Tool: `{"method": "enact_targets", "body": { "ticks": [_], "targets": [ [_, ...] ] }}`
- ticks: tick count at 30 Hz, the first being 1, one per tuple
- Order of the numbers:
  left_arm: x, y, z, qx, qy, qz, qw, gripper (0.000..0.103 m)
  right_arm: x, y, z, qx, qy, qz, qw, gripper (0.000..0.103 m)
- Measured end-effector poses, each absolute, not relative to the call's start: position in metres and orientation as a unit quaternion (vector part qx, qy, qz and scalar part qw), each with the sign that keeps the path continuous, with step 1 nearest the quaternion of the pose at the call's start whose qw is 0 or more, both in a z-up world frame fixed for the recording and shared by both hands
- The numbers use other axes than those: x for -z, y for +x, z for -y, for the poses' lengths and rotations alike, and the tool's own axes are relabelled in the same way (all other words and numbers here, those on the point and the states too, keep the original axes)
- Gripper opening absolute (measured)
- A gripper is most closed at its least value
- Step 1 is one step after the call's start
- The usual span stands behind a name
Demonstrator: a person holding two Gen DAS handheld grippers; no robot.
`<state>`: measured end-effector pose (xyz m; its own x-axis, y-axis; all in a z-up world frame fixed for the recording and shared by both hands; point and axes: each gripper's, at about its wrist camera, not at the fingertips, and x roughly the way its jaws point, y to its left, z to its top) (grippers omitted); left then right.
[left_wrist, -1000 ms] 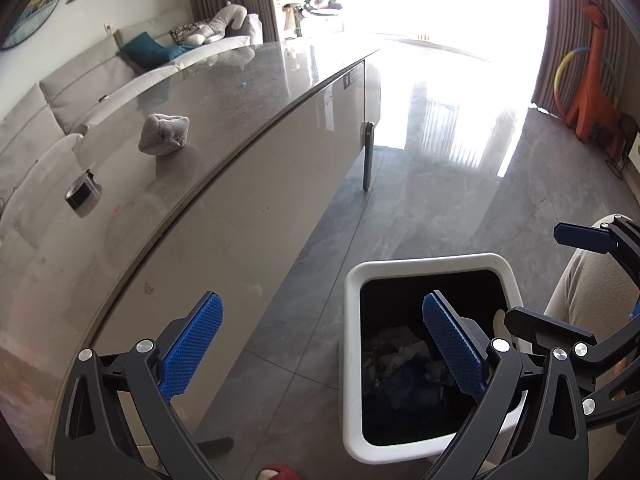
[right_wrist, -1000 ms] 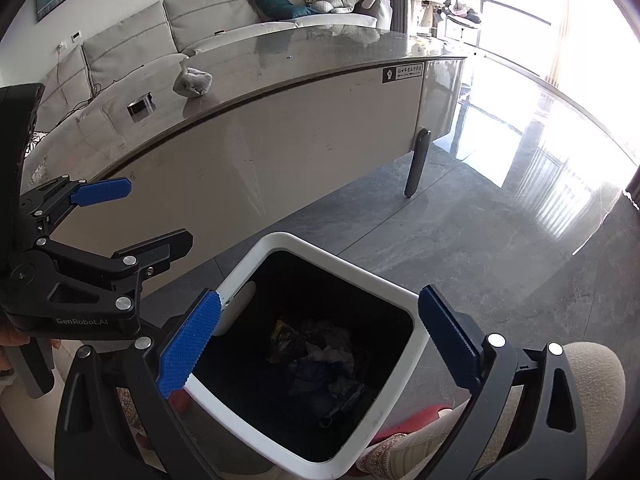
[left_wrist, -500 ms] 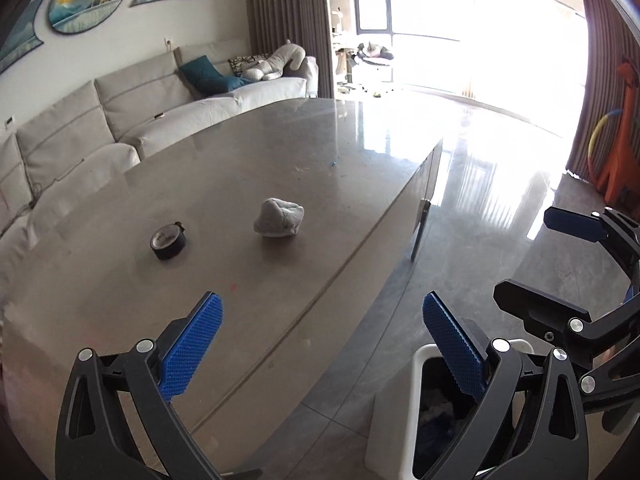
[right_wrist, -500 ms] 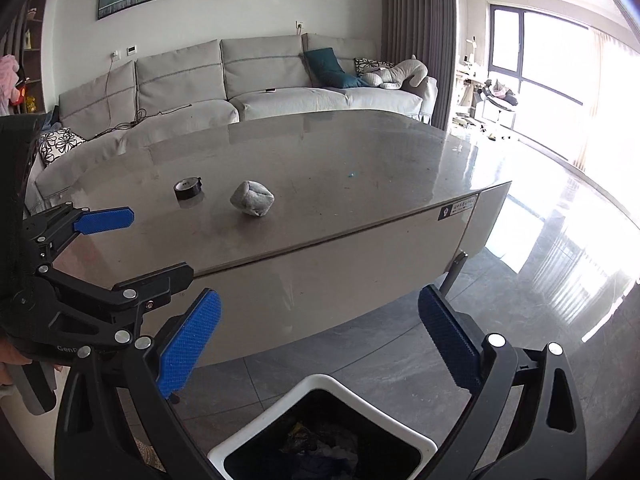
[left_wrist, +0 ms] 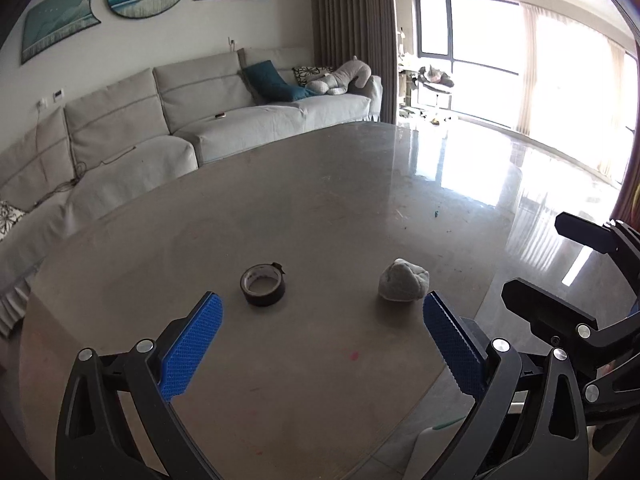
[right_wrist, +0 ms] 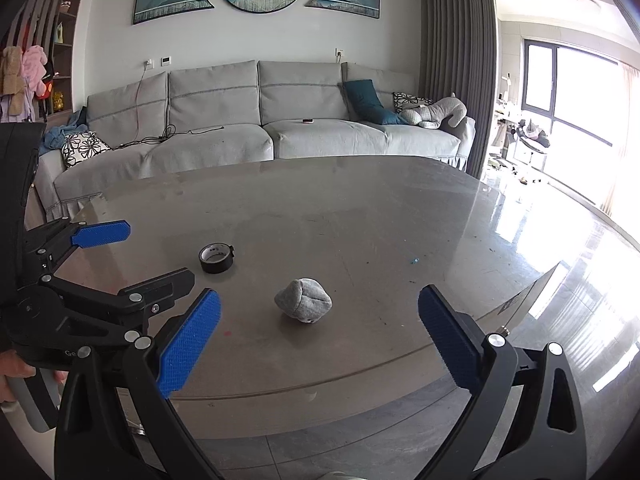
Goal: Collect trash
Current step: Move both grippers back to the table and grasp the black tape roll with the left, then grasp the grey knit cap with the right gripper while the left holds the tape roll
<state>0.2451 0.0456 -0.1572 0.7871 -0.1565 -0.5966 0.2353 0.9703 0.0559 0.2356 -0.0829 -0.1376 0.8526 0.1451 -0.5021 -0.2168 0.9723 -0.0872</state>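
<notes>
1. Left wrist: left gripper point(left_wrist: 320, 344) jaws spread, empty, above glossy grey stone table point(left_wrist: 320, 208); crumpled grey lumpy wad point(left_wrist: 403, 286), long axis sideways, right of black tape roll point(left_wrist: 263, 285) lying flat.
2. Right wrist: right gripper point(right_wrist: 318, 340) jaws spread, empty; wad point(right_wrist: 303, 300) between fingers, on table.

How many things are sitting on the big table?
2. A black tape roll lies toward the left, and a crumpled grey wad sits to its right, nearer the table edge. Nothing else shows, apart from tiny specks.
</notes>
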Motion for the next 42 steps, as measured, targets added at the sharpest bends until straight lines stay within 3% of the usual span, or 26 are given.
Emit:
{"method": "enact_targets", "body": {
  "ticks": [12, 34, 36, 37, 41, 42],
  "targets": [
    [0.196, 0.312, -0.077, 0.084, 0.066, -0.349, 0.931, 0.098, 0.167, 0.304, 0.050, -0.112, -0.074, -0.280, 0.951, 0.098],
    [0.245, 0.389, -0.096, 0.102, 0.045, -0.421, 0.900, 0.097, 0.202, 0.348, 0.049, -0.097, -0.082, -0.306, 0.944, 0.098],
    [0.250, 0.394, -0.091, 0.108, 0.056, -0.436, 0.892, 0.077, 0.202, 0.347, 0.049, -0.099, -0.080, -0.305, 0.944, 0.098],
    [0.253, 0.396, -0.089, 0.108, 0.059, -0.443, 0.888, 0.077, 0.202, 0.347, 0.049, -0.099, -0.080, -0.304, 0.944, 0.098],
    [0.253, 0.393, -0.086, 0.123, 0.072, -0.432, 0.891, 0.048, 0.202, 0.345, 0.052, -0.099, -0.079, -0.302, 0.945, 0.098],
    [0.253, 0.393, -0.084, 0.121, 0.075, -0.431, 0.891, 0.048, 0.202, 0.345, 0.052, -0.098, -0.079, -0.302, 0.945, 0.098]
  ]
}}
